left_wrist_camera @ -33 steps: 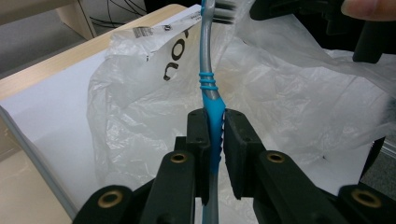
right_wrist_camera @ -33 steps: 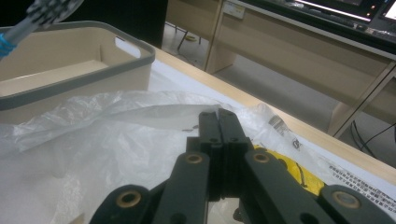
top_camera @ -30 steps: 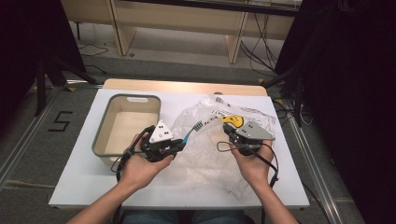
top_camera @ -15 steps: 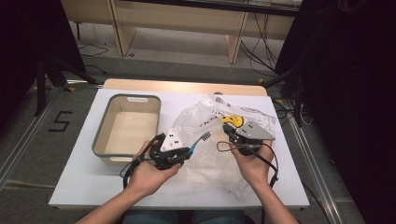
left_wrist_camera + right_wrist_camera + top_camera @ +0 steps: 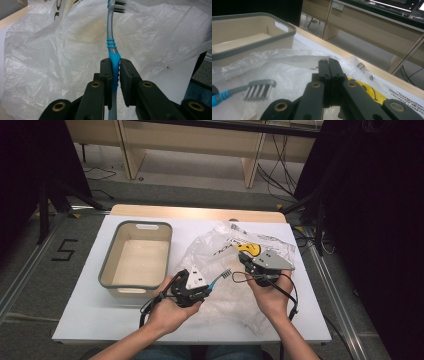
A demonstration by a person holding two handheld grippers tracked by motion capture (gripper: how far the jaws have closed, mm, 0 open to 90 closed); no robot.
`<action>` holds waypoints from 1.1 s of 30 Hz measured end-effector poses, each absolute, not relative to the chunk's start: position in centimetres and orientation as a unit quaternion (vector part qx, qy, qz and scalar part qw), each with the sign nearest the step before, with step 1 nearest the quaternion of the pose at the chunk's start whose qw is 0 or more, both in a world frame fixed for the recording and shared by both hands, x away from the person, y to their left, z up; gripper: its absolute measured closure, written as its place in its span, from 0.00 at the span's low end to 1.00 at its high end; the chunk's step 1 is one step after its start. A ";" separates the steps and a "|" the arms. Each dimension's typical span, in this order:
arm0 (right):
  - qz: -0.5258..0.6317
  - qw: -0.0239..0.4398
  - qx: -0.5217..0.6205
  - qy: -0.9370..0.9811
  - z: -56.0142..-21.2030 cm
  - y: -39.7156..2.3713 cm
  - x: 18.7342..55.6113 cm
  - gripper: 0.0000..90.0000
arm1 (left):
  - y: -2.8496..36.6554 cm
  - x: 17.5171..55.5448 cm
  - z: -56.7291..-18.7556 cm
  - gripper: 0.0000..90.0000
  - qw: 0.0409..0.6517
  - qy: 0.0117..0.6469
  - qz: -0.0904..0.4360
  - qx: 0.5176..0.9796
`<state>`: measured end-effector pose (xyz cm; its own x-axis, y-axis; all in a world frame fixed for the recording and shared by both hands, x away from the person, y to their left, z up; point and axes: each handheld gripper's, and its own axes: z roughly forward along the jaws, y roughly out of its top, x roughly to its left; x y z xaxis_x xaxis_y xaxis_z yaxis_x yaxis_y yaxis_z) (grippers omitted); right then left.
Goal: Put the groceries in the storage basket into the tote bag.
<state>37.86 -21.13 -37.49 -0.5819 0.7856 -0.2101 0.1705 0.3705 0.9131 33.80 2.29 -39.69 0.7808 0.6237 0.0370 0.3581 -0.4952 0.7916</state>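
toothbrush clamped, bag pinched: ease the brush head into the mouth

the left gripper has its jaws nearly together on the blue grip of a toothbrush, the pads pressing both sides of the handle and the bristled head pointing away from the hand. the right gripper has its jaws pressed fully together; it appears to pinch a fold of the clear plastic bag, though the film between the pads is hard to make out.

in the high view the toothbrush hangs just above the crumpled bag, its head aimed at the right gripper, with the left gripper near the front of the white table. the beige bin sits just left of the bag, apart from both hands.

the work looks like putting the brush into the bag. to do it well, i judge the right hand should lift its pinch so the mouth gapes, while the left slides the head in low and straight. the grip sits far back on the handle, so a bump against the film could swing the brush; go slowly, and release only once most of the handle is inside.
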 end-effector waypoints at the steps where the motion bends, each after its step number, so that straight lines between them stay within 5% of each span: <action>1: 0.465 0.331 0.314 0.759 -37.5 -21.1 37.9 1.00 | 2.1 33.9 -39.8 0.89 0.408 0.289 0.163 0.850; 33: 0.467 0.330 0.311 0.759 -37.5 -20.9 37.8 1.00 | -0.2 35.9 -41.1 0.89 0.372 0.302 0.170 0.861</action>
<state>37.77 -20.90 -37.48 -0.5877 0.7811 -0.2108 0.1643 0.3704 0.9142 35.87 -0.19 -41.12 0.7596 0.6469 0.0672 0.3940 -0.5399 0.7438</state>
